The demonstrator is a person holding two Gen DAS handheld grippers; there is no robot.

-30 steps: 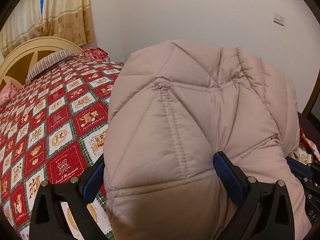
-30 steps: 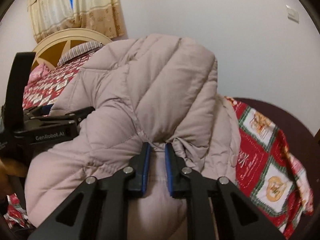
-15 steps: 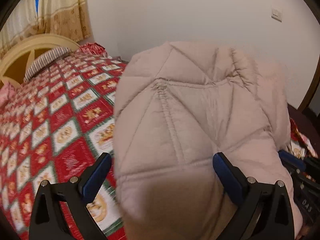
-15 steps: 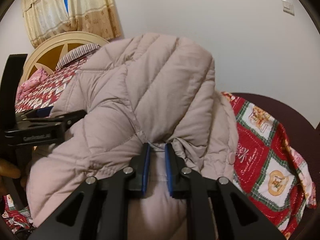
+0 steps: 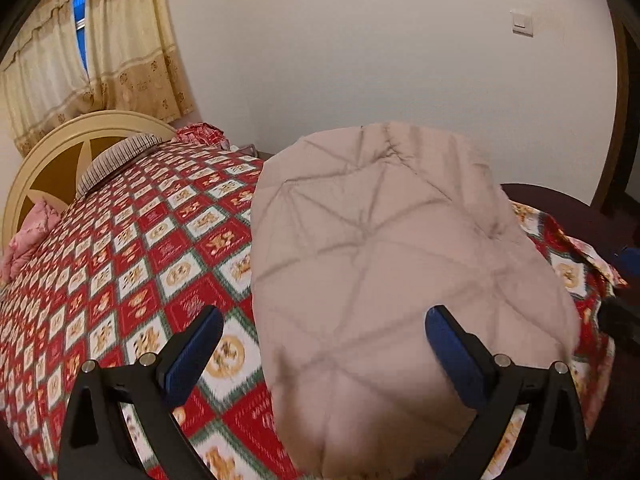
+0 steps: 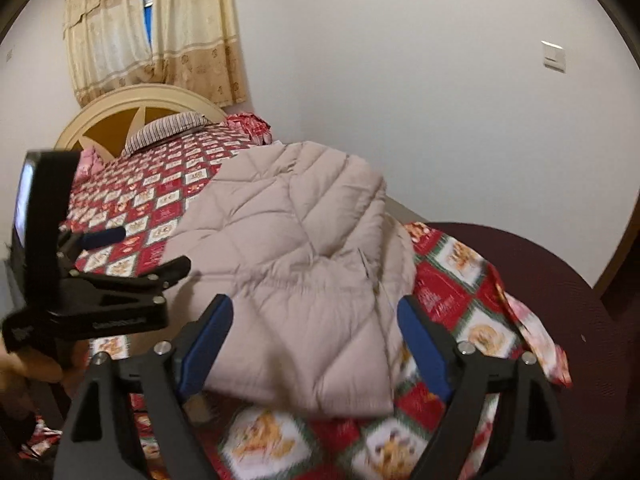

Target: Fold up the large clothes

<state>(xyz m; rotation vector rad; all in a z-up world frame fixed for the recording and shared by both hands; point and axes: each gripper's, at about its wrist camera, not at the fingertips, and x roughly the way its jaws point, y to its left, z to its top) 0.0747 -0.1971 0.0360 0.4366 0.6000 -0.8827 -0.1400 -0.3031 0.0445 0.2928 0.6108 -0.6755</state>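
Observation:
A beige quilted puffer jacket point(image 5: 392, 264) lies folded in a thick pad on the red patterned bedspread point(image 5: 132, 248). It also shows in the right wrist view point(image 6: 296, 276). My left gripper point(image 5: 324, 336) is open, its blue pads apart, with the jacket's near part between and beyond them, not gripped. My right gripper point(image 6: 312, 332) is open and empty, its pads standing apart over the jacket's near edge. The left gripper also shows from the side in the right wrist view point(image 6: 132, 252), at the jacket's left.
The bed has a cream and brown headboard point(image 6: 132, 112) with a striped pillow point(image 6: 168, 128) at the far end. A white wall runs along the bed's far side. A dark maroon footboard edge point(image 6: 560, 280) curves at the right. Curtains point(image 5: 100, 60) hang behind the headboard.
My right gripper has opened and let go of the jacket. The jacket has dropped from its raised, bunched position to lie on the bed. Both grippers have drawn back from it.

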